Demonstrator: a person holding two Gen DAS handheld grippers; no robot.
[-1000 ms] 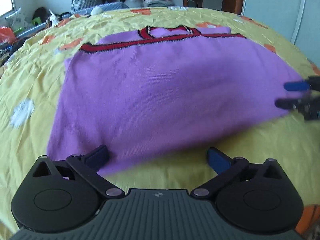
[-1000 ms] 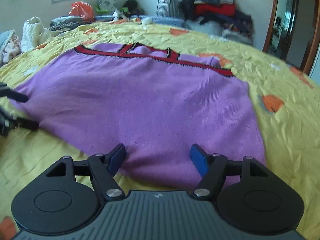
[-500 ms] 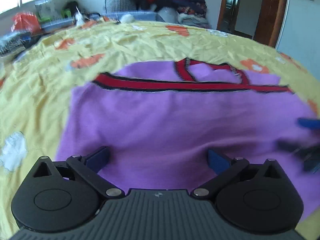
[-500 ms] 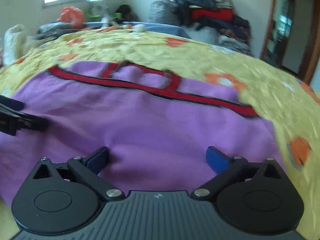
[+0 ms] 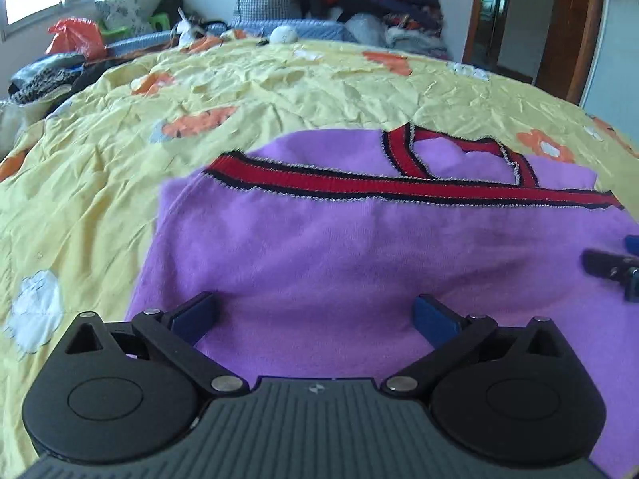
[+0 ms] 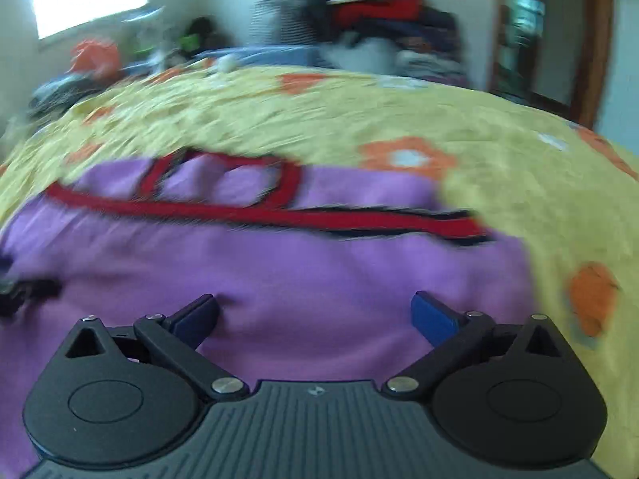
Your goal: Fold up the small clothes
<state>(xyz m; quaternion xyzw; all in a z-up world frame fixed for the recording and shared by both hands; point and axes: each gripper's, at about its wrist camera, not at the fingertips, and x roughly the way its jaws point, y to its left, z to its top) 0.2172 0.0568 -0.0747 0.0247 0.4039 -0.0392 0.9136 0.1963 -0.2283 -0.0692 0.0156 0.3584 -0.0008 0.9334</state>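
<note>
purple sweater: folded once, flat on the yellow bedspread
left gripper: released, nothing pinched
right gripper: jaws just opened wide, empty (blurry view)
step: between folds, I'd guess
next: pinch an edge

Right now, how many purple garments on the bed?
1: the purple sweater lies flat on the yellow bedspread, under both open grippers. More clothes are piled beyond the bed.

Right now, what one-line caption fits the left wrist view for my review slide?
Open left gripper over a folded purple sweater on a yellow floral bedsheet, right gripper at the edge.
</note>
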